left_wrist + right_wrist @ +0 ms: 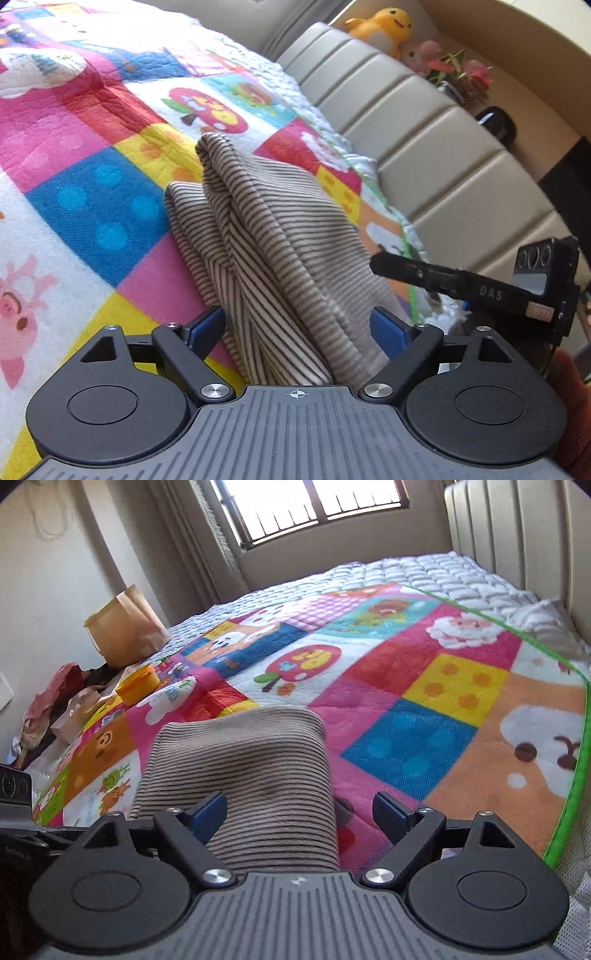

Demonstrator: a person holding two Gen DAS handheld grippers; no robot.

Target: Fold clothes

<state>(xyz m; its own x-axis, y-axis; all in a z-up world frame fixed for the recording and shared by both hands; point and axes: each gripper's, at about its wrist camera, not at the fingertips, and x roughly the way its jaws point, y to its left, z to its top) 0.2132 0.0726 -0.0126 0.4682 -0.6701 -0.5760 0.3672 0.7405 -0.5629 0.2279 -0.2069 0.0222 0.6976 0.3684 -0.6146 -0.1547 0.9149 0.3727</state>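
Left hand-held gripper (pixel 297 325): jaws wide apart, striped garment (pixel 266 236) bunched up between them, pads not pinching it. Right hand-held gripper (pixel 299 808): jaws also spread, the cloth's folded end draped between, nearer the left pad; no grip visible.

Garment sits in layers on the patchwork quilt (pixel 424 686), toward the bed's near edge; whether mid-fold or finished, can't tell.

Risk: closing on only the top layer would drag the layers apart & undo the creases.

Room: quilt open ahead & to both sides; headboard (pixel 424 140) bounds one side.
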